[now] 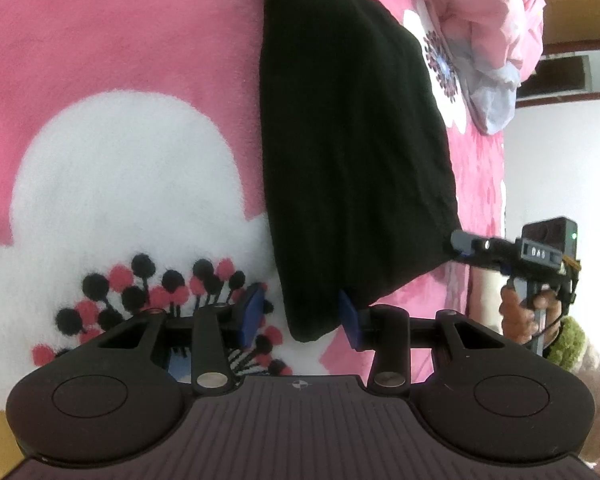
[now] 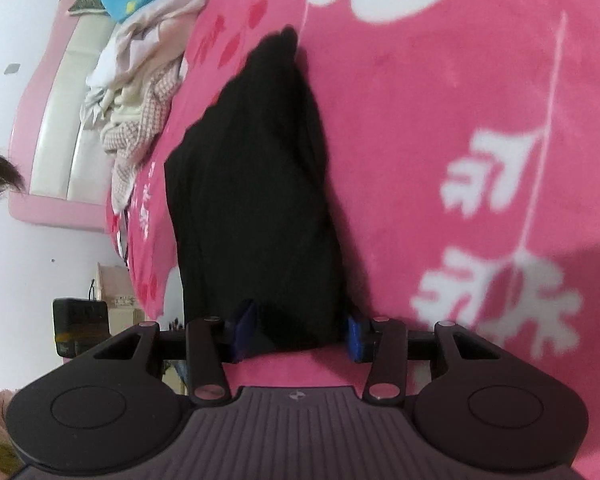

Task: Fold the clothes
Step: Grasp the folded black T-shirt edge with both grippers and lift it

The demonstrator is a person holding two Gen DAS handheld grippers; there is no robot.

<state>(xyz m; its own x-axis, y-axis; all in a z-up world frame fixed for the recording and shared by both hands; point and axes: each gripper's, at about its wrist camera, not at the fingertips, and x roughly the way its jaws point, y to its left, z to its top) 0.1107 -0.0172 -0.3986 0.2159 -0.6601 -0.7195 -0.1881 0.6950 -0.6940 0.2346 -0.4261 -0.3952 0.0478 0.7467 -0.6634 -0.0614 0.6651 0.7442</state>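
The black garment [image 1: 352, 152] lies as a long band on the pink blanket [image 1: 120, 40]. Both the left gripper [image 1: 302, 316] and right gripper [image 2: 298, 330] straddle its near corners, jaws released. Closing on both corners looks next.

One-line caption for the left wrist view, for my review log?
Left gripper open around the corner of a black garment on a pink flowered blanket, right gripper at its other corner.

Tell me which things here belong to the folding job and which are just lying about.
In use: black garment; left gripper; right gripper.
Lying about: pile of clothes; pink and grey bedding; pink flowered blanket underneath.
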